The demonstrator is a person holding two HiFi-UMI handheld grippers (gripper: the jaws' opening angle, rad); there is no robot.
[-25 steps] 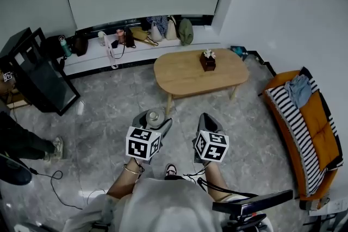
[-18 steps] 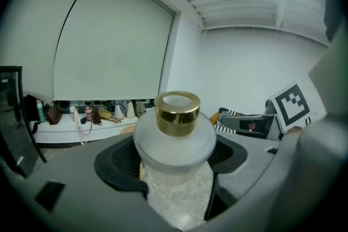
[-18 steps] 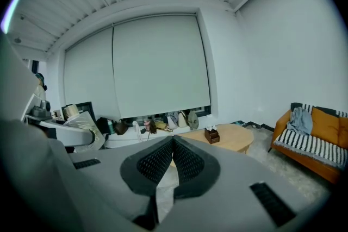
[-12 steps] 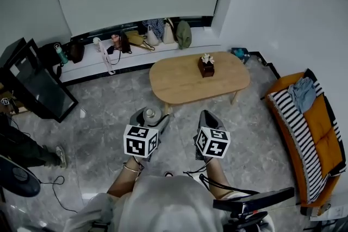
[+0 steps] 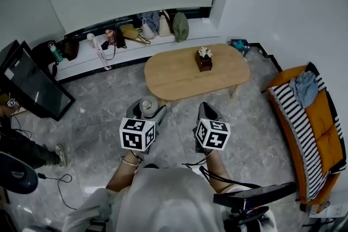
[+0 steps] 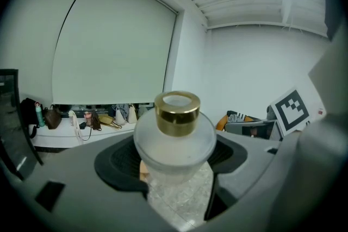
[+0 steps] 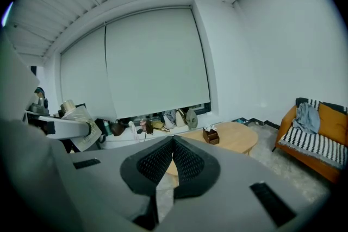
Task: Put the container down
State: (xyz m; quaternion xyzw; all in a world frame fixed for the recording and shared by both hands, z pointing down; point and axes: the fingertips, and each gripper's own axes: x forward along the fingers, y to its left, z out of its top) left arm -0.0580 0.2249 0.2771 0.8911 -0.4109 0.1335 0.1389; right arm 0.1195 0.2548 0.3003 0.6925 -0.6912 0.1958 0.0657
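Your left gripper (image 5: 145, 112) is clamped on a frosted, round-bodied container (image 6: 175, 141) with a gold cap (image 6: 176, 111). Both dark pads press its sides below the shoulder, and it stands upright between them. Seen from the head view, the container is in the air in front of you, above the grey marbled floor (image 5: 103, 111) and short of the oval wooden table (image 5: 174, 77). Your right gripper (image 5: 205, 114) is beside the left one, closed on nothing, with its ribbed pads meeting at the tips. The table looks like the natural place to set the container down, and most of its top is bare. A small brown box (image 5: 204, 60) with something pale on top stands near its middle. Aim for the open near part of the tabletop, well apart from that box. Carry the container level, cap up, since the smooth frosted body may slip if it tilts in the pads. Lower it straight down until you judge the base is fully resting on the wood, not hanging over the edge. Only then let the jaws part, and open them wide enough that neither pad drags the body. Draw the left gripper straight back along its own line so you do not tip the container. Hold the right gripper off to its side, clear of the path.
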